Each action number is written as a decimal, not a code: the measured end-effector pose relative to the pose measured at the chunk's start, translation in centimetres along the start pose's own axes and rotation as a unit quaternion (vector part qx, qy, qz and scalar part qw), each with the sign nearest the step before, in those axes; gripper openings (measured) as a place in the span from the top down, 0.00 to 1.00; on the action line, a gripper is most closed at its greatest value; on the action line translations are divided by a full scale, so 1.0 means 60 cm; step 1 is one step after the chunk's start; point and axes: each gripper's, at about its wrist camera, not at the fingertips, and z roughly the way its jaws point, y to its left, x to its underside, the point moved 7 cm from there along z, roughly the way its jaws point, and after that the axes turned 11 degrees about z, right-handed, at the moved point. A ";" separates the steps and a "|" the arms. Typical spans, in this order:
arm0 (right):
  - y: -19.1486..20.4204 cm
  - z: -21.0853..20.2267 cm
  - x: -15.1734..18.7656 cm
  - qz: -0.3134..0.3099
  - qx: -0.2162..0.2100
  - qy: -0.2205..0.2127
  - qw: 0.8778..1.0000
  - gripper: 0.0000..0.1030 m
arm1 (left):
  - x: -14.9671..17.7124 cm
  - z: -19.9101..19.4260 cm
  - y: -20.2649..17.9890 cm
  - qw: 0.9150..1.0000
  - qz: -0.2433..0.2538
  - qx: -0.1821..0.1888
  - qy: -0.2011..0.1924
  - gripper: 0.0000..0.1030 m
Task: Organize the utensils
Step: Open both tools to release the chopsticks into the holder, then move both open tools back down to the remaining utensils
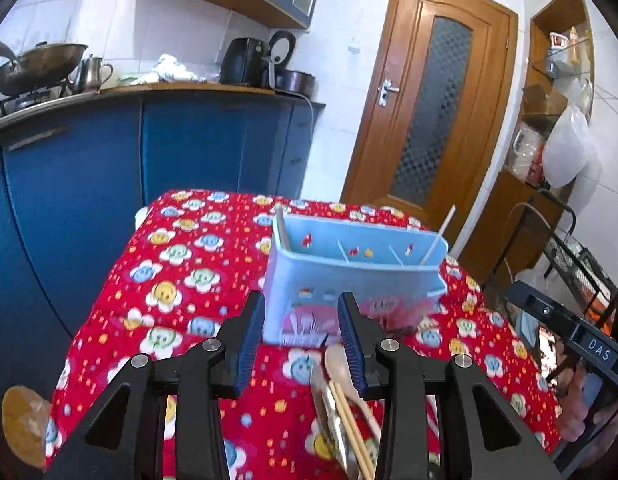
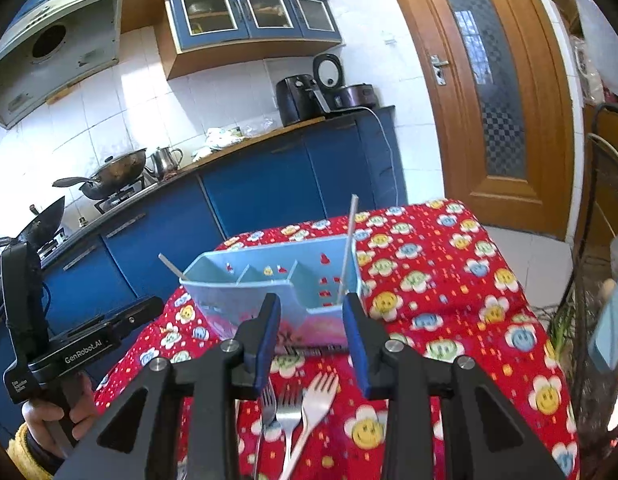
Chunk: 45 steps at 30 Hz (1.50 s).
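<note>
Standing upright, pale blue utensil caddy (image 2: 277,280), partitioned

Table (image 2: 449,280) draped in red cloth with smiley flowers. Just beyond the claw tips, standing on the cloth: pale blue divided utensil holder (image 1: 349,280). Under and between the right claw's jaws, lying flat: two metal forks (image 2: 283,404) and a white plastic fork (image 2: 319,396). Beneath the left claw's right finger: wooden spoon (image 1: 337,360) and chopsticks (image 1: 351,428), side by side.

Both wrist views toward caddy (image 1: 349,276)
</note>
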 end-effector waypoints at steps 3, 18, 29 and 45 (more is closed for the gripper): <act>-0.010 -0.011 0.016 0.007 0.008 0.009 1.000 0.64 | 0.017 -0.008 -0.003 1.000 0.003 0.002 0.017 0.62; -0.060 -0.027 0.092 0.037 0.036 0.060 0.997 0.61 | 0.102 -0.004 -0.016 0.994 -0.018 0.018 0.108 0.62; -0.089 -0.033 0.112 0.055 0.046 0.074 0.995 0.59 | 0.149 0.006 -0.048 0.983 -0.023 0.050 0.173 0.62; -0.106 -0.037 0.124 0.074 0.039 0.080 0.993 0.57 | 0.178 0.012 -0.079 0.973 -0.009 0.048 0.226 0.62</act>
